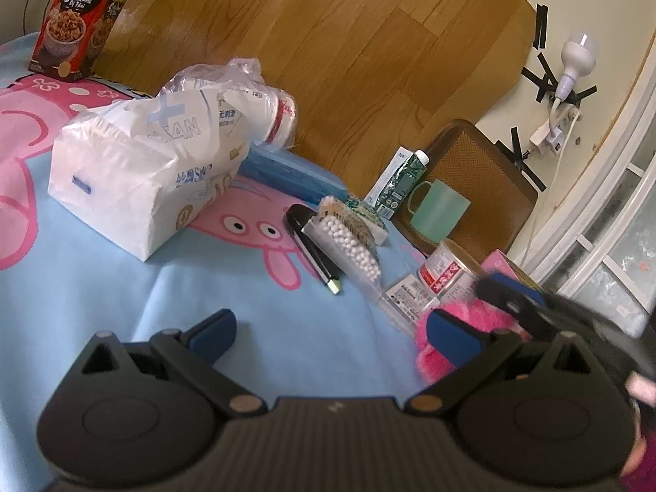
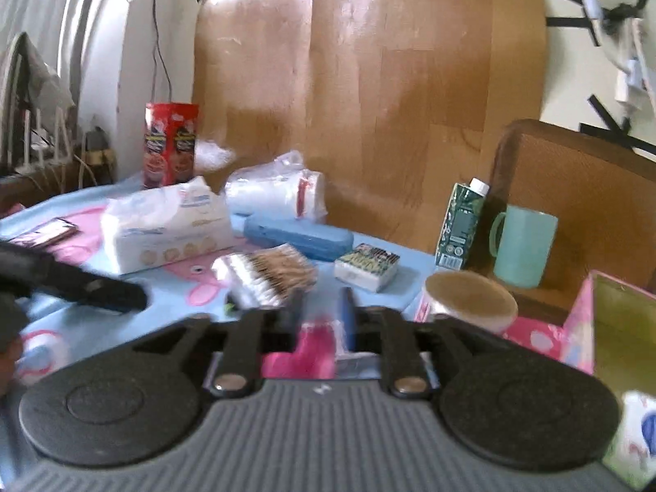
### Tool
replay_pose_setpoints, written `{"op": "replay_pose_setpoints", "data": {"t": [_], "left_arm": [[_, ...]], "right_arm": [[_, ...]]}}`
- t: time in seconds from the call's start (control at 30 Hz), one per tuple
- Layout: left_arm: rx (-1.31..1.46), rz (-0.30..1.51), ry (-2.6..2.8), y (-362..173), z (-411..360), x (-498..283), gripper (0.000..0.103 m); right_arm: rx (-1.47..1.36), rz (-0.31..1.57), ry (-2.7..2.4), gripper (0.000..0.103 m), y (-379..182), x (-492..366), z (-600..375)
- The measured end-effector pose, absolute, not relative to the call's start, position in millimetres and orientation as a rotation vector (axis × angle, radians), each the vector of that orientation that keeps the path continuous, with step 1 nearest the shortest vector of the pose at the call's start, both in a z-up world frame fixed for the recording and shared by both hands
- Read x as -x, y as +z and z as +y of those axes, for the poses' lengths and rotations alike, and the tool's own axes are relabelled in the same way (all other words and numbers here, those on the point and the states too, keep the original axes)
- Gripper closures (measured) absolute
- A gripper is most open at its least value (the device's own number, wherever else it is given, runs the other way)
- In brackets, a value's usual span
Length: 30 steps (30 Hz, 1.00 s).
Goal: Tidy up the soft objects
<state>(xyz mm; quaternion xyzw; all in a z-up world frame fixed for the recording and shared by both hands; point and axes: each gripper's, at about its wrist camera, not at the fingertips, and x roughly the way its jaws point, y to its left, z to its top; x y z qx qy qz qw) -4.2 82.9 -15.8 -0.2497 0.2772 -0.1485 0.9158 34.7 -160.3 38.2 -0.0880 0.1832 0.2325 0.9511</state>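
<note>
A fluffy pink soft toy lies on the blue cartoon blanket at the lower right of the left wrist view. My right gripper reaches in from the right and is shut on it; in the right wrist view the gripper holds the pink toy between its narrow fingers. My left gripper is open and empty over the blanket, its right finger just in front of the toy. A white tissue pack lies at the left. A pink box stands open at the right.
On the blanket are a bag of cotton pads, a blue case, cotton swabs, a stapler, a tin can and a red snack box. A green mug and carton stand on a brown tray.
</note>
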Motion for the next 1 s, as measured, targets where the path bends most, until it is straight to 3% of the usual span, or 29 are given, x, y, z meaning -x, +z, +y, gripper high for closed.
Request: {"op": "replay_pose_setpoints", "data": {"t": [0.1,0.17,0.23,0.53,0.67,0.87,0.93,0.97,1.0], "left_arm": [[0.525,0.564,-0.309,-16,85,4,0.001],[0.537,0.562,-0.315,-17,87,4,0.001],[0.55,0.561,-0.328,-18,90,4,0.001],[0.556,0.589,-0.386,-16,84,0,0.001],[0.612,0.642,-0.518,-12,59,-4,0.001],[0.485,0.72,-0.631,-8,-7,-25,0.001],[0.438,0.754,-0.629,-15,-26,-32,0.009],[0.417,0.74,-0.622,-13,-33,-30,0.012],[0.411,0.752,-0.638,-10,-39,-30,0.013]], "right_arm": [[0.178,0.415,0.501,0.034,34,-71,-150],[0.171,0.502,0.516,0.027,26,-94,-143],[0.121,0.569,0.504,0.028,21,-106,-144],[-0.12,0.497,0.496,0.026,29,-29,-208],[-0.059,0.517,0.521,0.023,21,-2,-211],[0.101,0.6,0.52,0.016,-3,5,-188],[0.146,0.587,0.519,0.026,-7,1,-176],[0.148,0.578,0.541,0.043,-6,1,-172],[0.144,0.572,0.546,0.043,-6,2,-169]]}}
